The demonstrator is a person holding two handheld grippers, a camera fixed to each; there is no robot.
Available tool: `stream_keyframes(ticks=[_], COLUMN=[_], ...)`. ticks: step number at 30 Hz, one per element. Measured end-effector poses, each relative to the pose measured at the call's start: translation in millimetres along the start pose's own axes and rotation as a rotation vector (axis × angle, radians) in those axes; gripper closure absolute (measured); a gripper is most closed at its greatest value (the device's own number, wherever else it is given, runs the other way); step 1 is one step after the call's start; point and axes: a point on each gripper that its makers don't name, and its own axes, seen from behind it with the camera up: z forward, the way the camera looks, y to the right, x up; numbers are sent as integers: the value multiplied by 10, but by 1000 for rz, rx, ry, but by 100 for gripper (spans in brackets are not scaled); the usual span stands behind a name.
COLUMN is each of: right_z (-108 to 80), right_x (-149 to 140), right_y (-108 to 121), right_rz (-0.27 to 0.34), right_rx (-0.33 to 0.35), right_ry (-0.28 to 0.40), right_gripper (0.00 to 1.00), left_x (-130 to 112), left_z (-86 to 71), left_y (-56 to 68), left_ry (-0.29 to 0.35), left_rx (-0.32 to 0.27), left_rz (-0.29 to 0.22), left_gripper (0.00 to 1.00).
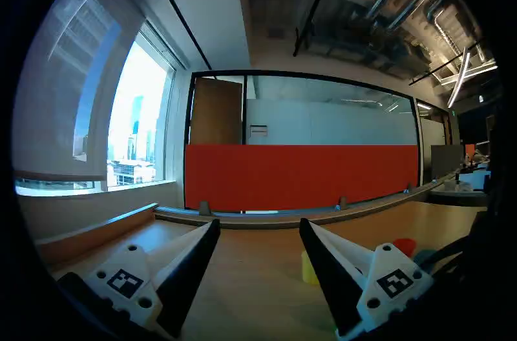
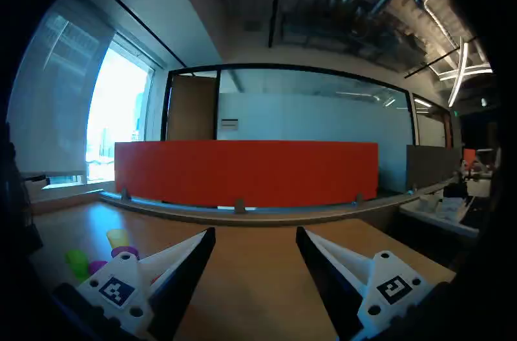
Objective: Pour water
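With the left gripper and the right gripper both empty, jaws wide over the light wooden surface, we judge that a hasty reach could knock over the small yellow plastic cup standing near, between them, by a red cup.

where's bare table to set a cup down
Free: the wooden table ahead of the right claw, up to the orange divider. Crowded: the yellow cup, green cup and purple cup clustered at the left of the right gripper view.
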Motion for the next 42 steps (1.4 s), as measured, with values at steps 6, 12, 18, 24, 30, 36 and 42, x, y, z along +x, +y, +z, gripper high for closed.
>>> stream_keyframes(ticks=[6, 12, 18, 24, 30, 36, 42], right_z=[-12, 1, 15, 27, 28, 17, 0], right_x=[26, 88, 106, 69, 40, 35, 50], right_y=[-38, -55, -88, -117, -138, -109, -78], right_rz=[-5, -14, -24, -29, -16, -21, -20], right_rx=[4, 1, -3, -4, -3, -10, -18], right_ry=[-11, -8, -12, -25, -32, -35, -36], right_gripper=[3, 3, 3, 3, 3, 3, 3], left_x=[-208, -380, -501, -569, -674, -727, -784], left_z=[3, -5, -3, -10, -22, -20, -19], left_y=[-32, -75, -89, -80, -77, -33, 31], left_ry=[-19, -26, -34, -38, -47, -53, -64], left_rx=[15, 37, 48, 52, 62, 59, 53], left_rz=[12, 15, 10, 6, 3, -4, 2], left_gripper=[10, 10, 10, 10, 10, 10, 10])
